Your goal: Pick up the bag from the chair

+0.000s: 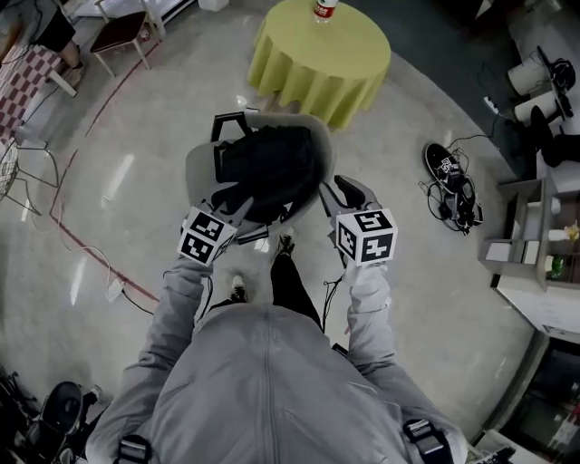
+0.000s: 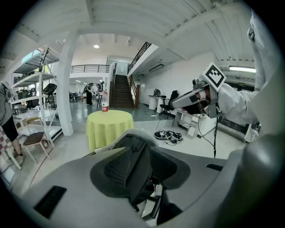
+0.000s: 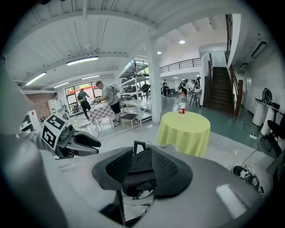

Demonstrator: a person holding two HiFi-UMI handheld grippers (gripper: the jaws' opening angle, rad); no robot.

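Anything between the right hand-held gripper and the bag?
Nothing but the chair rim, in the head view; the right hand-held gripper sits beside the bag, jaws apart.

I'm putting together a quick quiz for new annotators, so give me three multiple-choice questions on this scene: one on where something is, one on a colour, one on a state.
1. Where does the bottle stand?
A. on the floor
B. on the round table
C. on a shelf

2. What colour is the bag?
A. black
B. red
C. white

3. How is the bag right now?
A. hanging in the air
B. lying on the floor
C. resting in the chair

Answers:
1 B: the head view shows the bottle upright on the yellow-green table top.
2 A: the bag is black all over.
3 C: the bag fills the seat, and the grey rim of the chair shows around it.
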